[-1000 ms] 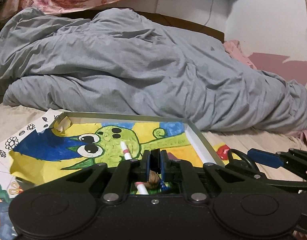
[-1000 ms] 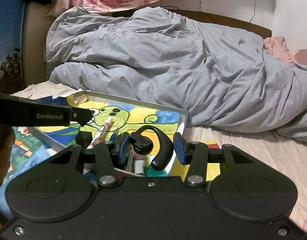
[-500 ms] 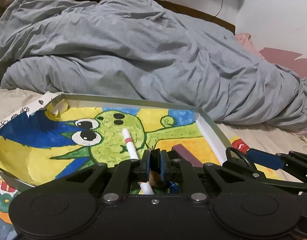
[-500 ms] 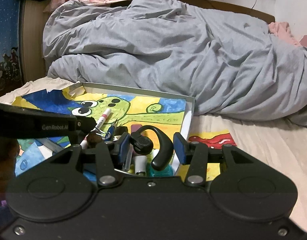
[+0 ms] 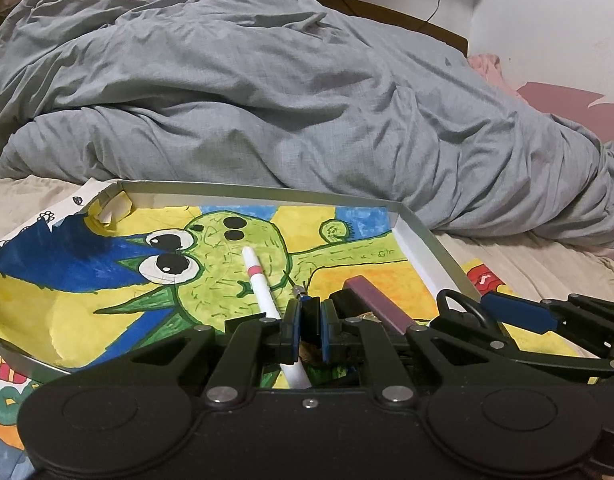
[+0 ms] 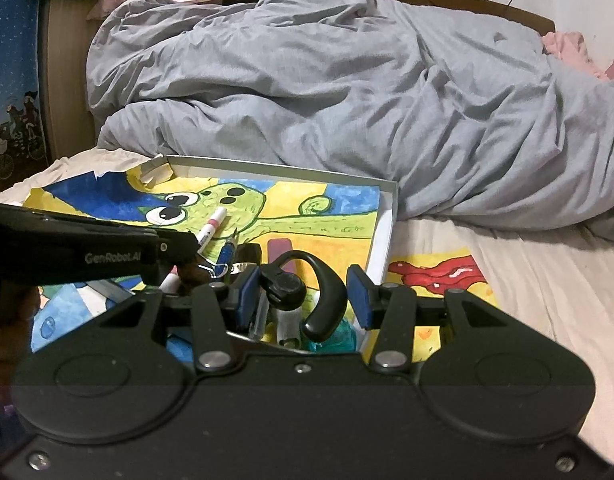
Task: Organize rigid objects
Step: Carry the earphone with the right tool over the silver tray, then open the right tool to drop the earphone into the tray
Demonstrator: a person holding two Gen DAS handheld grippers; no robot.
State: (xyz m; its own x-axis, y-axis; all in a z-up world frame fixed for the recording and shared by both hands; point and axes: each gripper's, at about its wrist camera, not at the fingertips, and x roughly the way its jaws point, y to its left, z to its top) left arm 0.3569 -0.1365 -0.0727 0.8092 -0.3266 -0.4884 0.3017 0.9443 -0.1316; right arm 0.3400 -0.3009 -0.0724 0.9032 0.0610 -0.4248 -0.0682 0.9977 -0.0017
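A shallow grey tray (image 5: 431,240) (image 6: 389,216) lined with a green-monster drawing lies on the bed. In it lie a white marker with a pink band (image 5: 261,288) (image 6: 211,226), a blue pen (image 6: 227,254) and a purple bar (image 5: 377,300). My left gripper (image 5: 310,330) is shut on a small brown object (image 5: 309,354) low over the tray; it shows from the side in the right wrist view (image 6: 175,246). My right gripper (image 6: 303,296) holds a black ear-hook headset (image 6: 303,288) between its blue pads over the tray's near right corner; the pads stand wide apart.
A big rumpled grey duvet (image 5: 287,92) (image 6: 347,92) fills the bed behind the tray. Painted paper sheets lie under and beside the tray (image 6: 439,272). A teal object (image 6: 335,338) sits under the headset. A wooden headboard (image 6: 63,80) is at the left.
Both grippers have moved forward and lower over the tray, so the tray and the items in it look larger. The grips on the brown object and the headset are unchanged.
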